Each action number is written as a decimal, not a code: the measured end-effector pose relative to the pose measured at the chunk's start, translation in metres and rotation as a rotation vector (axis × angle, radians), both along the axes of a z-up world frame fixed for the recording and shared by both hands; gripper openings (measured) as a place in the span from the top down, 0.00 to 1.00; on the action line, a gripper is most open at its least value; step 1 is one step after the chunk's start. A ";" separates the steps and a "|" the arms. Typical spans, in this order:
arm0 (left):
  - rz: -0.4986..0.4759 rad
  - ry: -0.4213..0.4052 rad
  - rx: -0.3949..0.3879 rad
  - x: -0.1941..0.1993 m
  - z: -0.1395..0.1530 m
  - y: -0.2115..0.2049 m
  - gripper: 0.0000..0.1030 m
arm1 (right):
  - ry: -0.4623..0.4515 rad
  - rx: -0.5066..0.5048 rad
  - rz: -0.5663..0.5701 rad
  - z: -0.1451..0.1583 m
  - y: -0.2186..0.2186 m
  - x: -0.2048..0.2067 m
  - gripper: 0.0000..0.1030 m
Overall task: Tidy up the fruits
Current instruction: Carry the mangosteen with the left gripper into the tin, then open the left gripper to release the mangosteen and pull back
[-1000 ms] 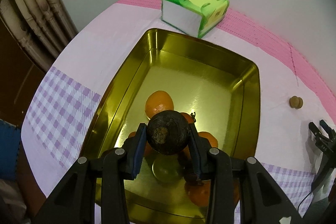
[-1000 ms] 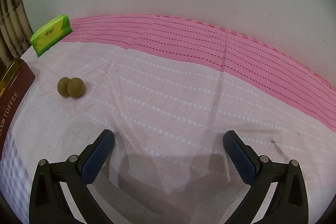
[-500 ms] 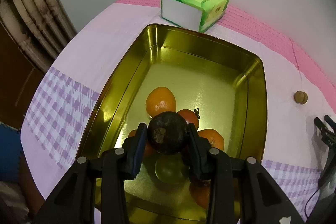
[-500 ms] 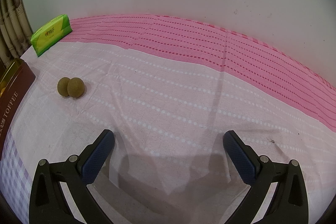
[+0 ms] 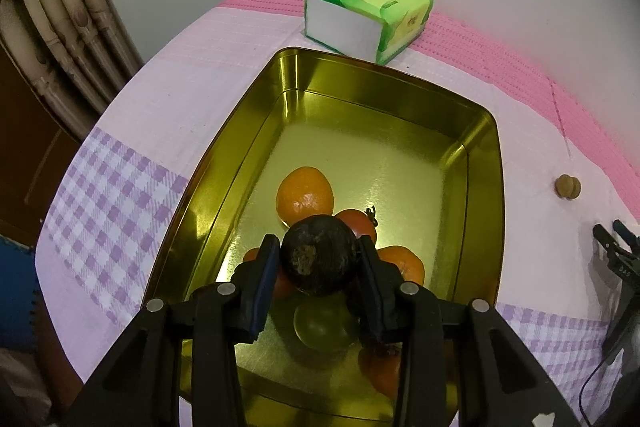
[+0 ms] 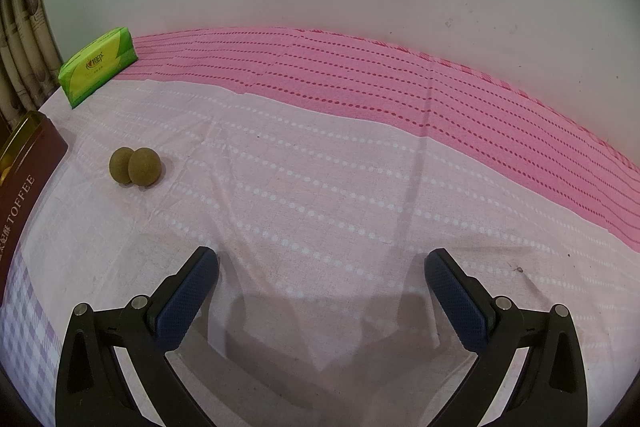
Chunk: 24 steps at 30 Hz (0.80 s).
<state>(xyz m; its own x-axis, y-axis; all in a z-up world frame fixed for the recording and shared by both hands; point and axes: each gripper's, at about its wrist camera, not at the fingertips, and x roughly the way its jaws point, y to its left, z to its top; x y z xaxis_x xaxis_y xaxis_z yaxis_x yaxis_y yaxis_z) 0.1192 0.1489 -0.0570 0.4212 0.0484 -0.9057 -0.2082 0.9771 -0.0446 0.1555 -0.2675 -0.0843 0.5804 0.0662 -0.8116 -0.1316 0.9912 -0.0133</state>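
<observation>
My left gripper (image 5: pixel 318 261) is shut on a dark round fruit (image 5: pixel 318 259) and holds it above the near end of a gold tin (image 5: pixel 260 107). In the tin lie several orange fruits (image 5: pixel 305 191) and a green fruit (image 5: pixel 322 323), partly hidden by the fingers. My right gripper (image 6: pixel 322 285) is open and empty over the pink cloth. Two small brown-green fruits (image 6: pixel 136 165) lie touching on the cloth, to its far left; they also show in the left wrist view (image 5: pixel 568 186).
A green tissue pack (image 5: pixel 366 17) stands just behind the tin, near the wall; it also shows in the right wrist view (image 6: pixel 98 65). The tin's brown "TOFFEE" side (image 6: pixel 24 183) is at the left edge. The table edge and wooden furniture lie left.
The left gripper with the dark fruit has drifted slightly back and right over the tin. The right gripper has not moved.
</observation>
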 end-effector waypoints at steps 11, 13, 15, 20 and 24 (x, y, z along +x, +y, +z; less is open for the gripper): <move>0.000 -0.038 0.016 0.000 0.008 -0.002 0.45 | 0.000 0.001 0.001 0.000 0.000 0.000 0.00; 0.003 -0.040 0.015 0.000 0.009 -0.001 0.42 | 0.001 0.002 0.001 0.000 0.000 0.000 0.00; 0.006 -0.046 0.021 -0.002 0.010 -0.001 0.41 | 0.001 0.003 0.001 0.000 0.000 0.001 0.00; 0.013 -0.075 0.044 -0.007 0.020 0.001 0.36 | 0.001 0.005 0.001 0.000 -0.001 0.000 0.00; 0.030 -0.088 0.053 -0.015 0.026 0.006 0.28 | 0.017 0.003 0.005 0.001 -0.001 0.001 0.00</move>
<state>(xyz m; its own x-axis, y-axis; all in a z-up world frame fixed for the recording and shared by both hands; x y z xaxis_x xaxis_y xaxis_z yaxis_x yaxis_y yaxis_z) 0.1046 0.1548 -0.0311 0.4968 0.1094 -0.8609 -0.2350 0.9719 -0.0121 0.1561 -0.2685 -0.0836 0.5660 0.0716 -0.8213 -0.1366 0.9906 -0.0078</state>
